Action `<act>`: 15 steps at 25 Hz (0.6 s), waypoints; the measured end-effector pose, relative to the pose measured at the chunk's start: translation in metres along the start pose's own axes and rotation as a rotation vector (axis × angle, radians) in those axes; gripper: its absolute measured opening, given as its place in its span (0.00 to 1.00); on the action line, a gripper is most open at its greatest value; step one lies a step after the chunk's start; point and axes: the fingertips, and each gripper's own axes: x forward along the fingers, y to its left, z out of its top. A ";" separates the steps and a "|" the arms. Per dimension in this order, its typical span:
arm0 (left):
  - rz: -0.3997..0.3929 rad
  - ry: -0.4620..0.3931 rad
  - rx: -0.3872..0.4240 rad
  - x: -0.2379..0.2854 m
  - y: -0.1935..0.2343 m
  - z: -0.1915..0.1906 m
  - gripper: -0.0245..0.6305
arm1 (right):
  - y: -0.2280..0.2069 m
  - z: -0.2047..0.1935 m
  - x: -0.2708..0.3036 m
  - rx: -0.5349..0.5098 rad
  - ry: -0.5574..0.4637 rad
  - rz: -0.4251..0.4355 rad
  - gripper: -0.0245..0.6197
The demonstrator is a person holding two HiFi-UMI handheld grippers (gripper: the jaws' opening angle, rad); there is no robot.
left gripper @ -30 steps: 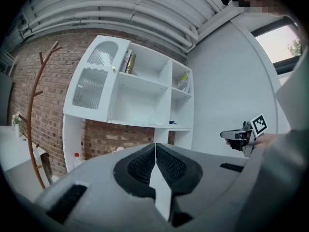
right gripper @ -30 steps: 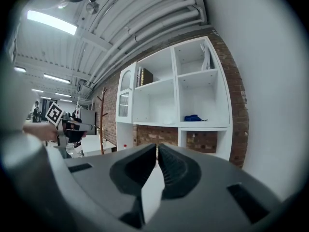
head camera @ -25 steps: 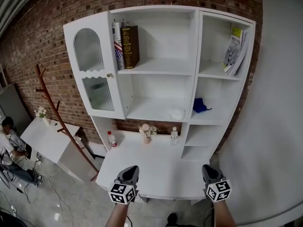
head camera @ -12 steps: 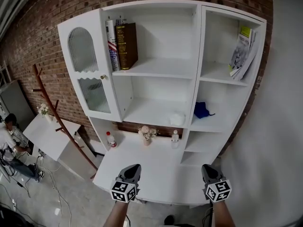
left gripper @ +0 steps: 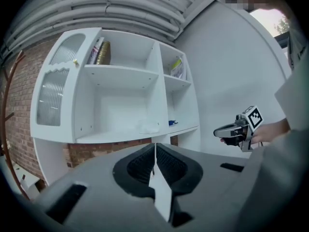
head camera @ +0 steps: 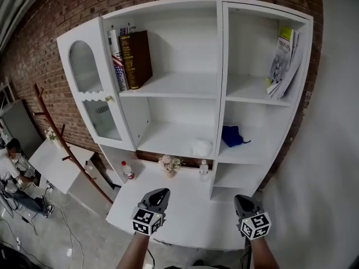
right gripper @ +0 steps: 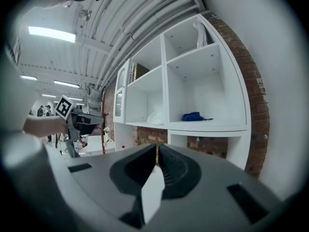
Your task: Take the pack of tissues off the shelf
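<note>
You are holding the left gripper (head camera: 157,193) and right gripper (head camera: 242,199) shut and empty, well short of the pack of tissues (head camera: 201,147) lying on the middle shelf (head camera: 167,134), so reaching in with the jaws together is risking shoving it deeper.

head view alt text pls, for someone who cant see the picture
Two hand-held grippers, the left gripper and right gripper, both shut and empty, point at a white shelf unit against a brick wall. A white pack of tissues lies on the middle shelf, a blue cloth in the next compartment to its right.
</note>
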 end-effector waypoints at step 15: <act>-0.145 0.069 0.193 0.074 -0.007 0.045 0.08 | -0.019 0.005 0.024 0.002 -0.002 0.047 0.09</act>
